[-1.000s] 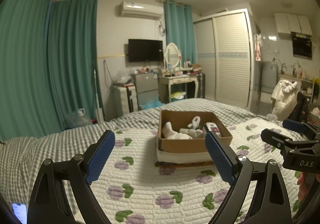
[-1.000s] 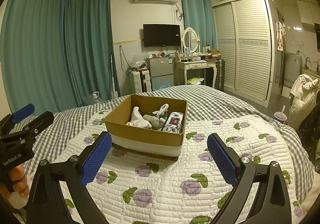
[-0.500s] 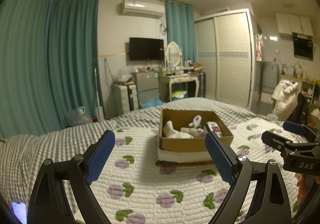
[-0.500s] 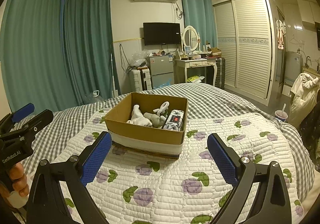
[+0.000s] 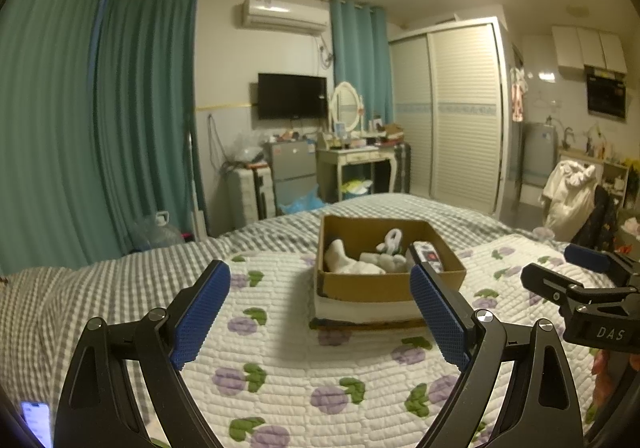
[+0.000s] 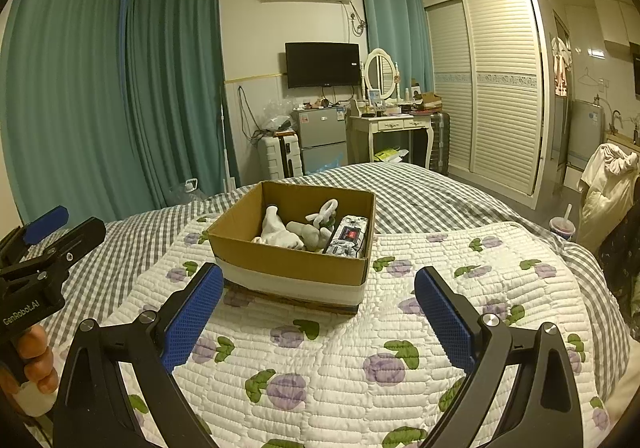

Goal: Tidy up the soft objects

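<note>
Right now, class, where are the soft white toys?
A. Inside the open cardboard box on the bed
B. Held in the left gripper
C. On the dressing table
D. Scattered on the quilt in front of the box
A: the white toys lie inside the open cardboard box, which sits on the quilt; both grippers are open and hold nothing.

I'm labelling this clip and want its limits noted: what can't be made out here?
- Box floor: both views, the near wall and the toys hide what lies beneath.
- Patterned pack: too small to identify; in the left view the left gripper finger covers part of it.
- Phone: left view, cut off by the edge.
- Right gripper: open, but its handle is out of frame.
</note>
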A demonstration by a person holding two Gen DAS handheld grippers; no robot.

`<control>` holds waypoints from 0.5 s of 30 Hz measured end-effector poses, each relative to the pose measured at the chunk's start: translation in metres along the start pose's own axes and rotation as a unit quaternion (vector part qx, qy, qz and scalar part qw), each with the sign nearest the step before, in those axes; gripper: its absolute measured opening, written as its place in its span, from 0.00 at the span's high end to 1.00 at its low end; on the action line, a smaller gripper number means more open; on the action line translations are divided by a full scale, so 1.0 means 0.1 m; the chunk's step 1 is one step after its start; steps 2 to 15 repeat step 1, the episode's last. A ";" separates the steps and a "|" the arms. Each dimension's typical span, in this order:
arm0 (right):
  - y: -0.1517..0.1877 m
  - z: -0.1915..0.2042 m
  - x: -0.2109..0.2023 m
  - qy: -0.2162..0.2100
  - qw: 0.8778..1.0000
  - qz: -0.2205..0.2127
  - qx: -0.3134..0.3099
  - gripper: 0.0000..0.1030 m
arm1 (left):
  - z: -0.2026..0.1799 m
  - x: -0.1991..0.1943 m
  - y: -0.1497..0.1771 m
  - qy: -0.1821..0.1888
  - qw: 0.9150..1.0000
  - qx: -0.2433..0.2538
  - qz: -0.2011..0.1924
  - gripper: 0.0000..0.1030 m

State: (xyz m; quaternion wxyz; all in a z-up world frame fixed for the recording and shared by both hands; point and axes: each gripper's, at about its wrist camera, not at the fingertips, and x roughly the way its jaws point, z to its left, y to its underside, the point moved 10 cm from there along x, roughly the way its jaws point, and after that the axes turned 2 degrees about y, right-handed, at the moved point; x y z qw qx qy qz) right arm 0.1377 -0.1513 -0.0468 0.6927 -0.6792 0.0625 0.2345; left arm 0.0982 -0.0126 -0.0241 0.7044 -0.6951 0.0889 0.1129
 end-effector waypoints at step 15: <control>0.00 0.00 0.00 0.000 1.000 0.000 0.000 0.06 | 0.00 0.00 0.00 0.000 1.000 0.000 0.000 0.10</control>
